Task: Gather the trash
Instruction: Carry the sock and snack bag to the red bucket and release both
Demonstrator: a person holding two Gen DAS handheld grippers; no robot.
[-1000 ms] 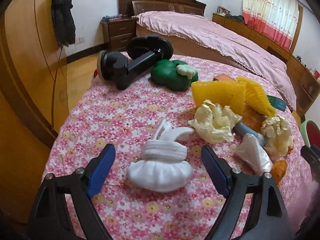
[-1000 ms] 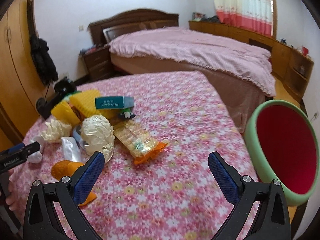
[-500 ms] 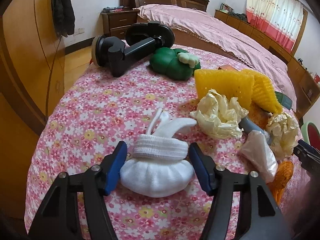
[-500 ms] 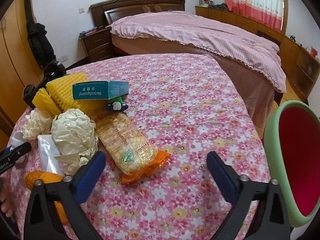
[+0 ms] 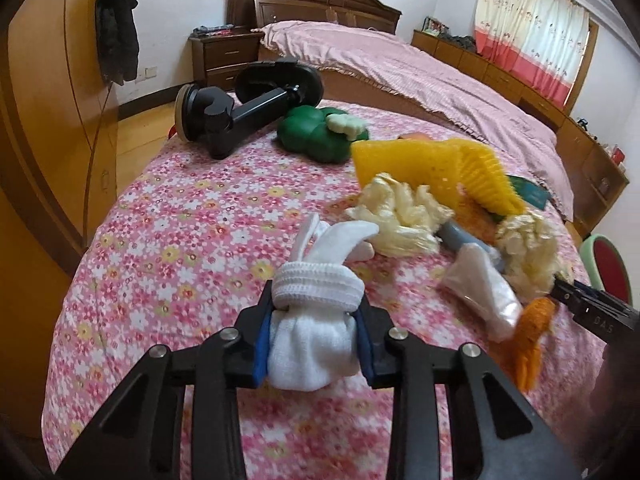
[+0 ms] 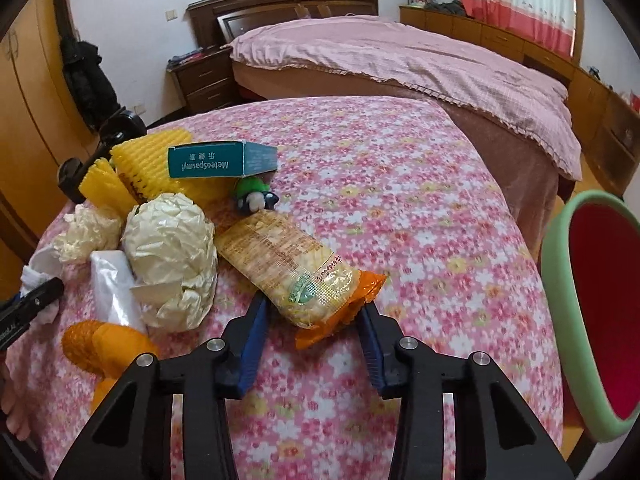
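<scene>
On a bench (image 6: pixel 400 168) draped in pink flowered cloth, two hand-held grippers work side by side. The left gripper (image 5: pixel 314 342), at the near left of the litter, has just been closing; its jaws now clamp the bulb of a white rolled sock (image 5: pixel 310 334), whose ribbed cuff and loose ends rise just beyond the blue pads. The right gripper (image 6: pixel 316 330), at the near middle of the bench, has also just been closing; its jaws stand either side of the near, orange-ended tip of a clear snack packet (image 6: pixel 288 268), and whether the pads already press on it cannot be told.

Between the two lies the trash heap: an orange mesh sleeve (image 6: pixel 100 346) nearest, a clear plastic bag (image 6: pixel 114 286) and a crumpled ball of pale paper (image 6: pixel 172 248) just beyond, then a smaller cream wad (image 5: pixel 400 216), folded yellow foam netting (image 5: pixel 424 164) and a teal carton (image 6: pixel 220 158) resting on top of it. A small green toy (image 6: pixel 254 194) sits under the carton's right end.

Further left, a green plush (image 5: pixel 316 136) and a black clamp mount (image 5: pixel 240 108) lie near the bench's far left edge. The cloth to the right of the heap is bare out to the right edge, where a green-rimmed red bin (image 6: pixel 600 320) stands just off the bench. Beyond the far edge lies a bed (image 6: pixel 400 56) with pink covers.
</scene>
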